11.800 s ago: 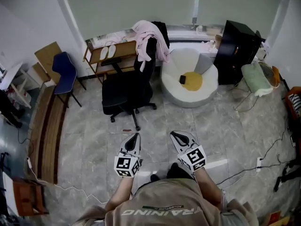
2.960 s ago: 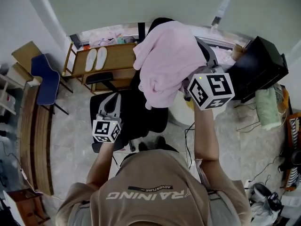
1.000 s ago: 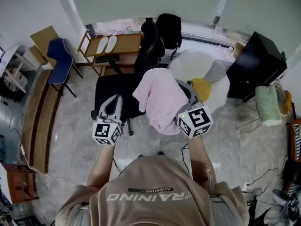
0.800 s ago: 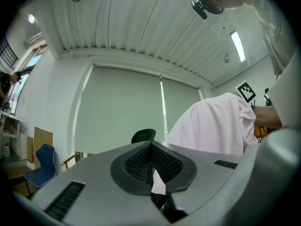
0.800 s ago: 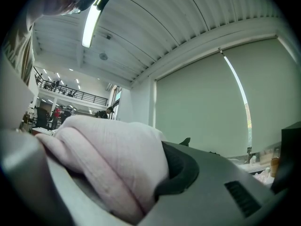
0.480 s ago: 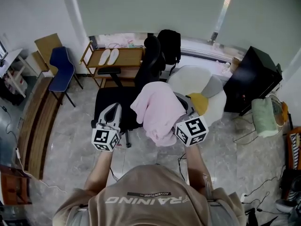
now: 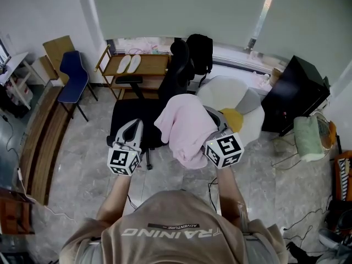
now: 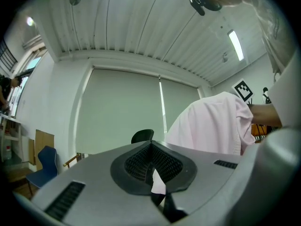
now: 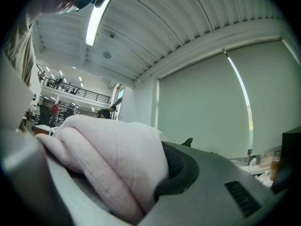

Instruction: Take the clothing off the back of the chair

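Observation:
The pink garment [image 7: 186, 126] is off the black office chair [image 7: 140, 117] and hangs bunched in the air in front of it. My right gripper [image 7: 212, 119] is shut on the garment, whose folds fill the space between the jaws in the right gripper view [image 9: 106, 157]. The chair's backrest [image 7: 179, 65] is bare. My left gripper [image 7: 135, 126] is held level to the left of the garment and over the chair seat. It is shut, with nothing in it [image 8: 151, 147]. The garment [image 8: 214, 124] also shows at the right of the left gripper view.
A white round seat [image 7: 250, 122] with a yellow cushion [image 7: 234, 117] lies behind the garment. A black cabinet [image 7: 294, 89] stands right, a wooden shelf with slippers [image 7: 137, 65] and a blue chair [image 7: 69, 78] left. A black bag [image 7: 199, 44] sits by the window.
The garment hung on the chair back at first, then was lifted high over it. It is now lower and nearer the person. Over the last second nothing visibly moved.

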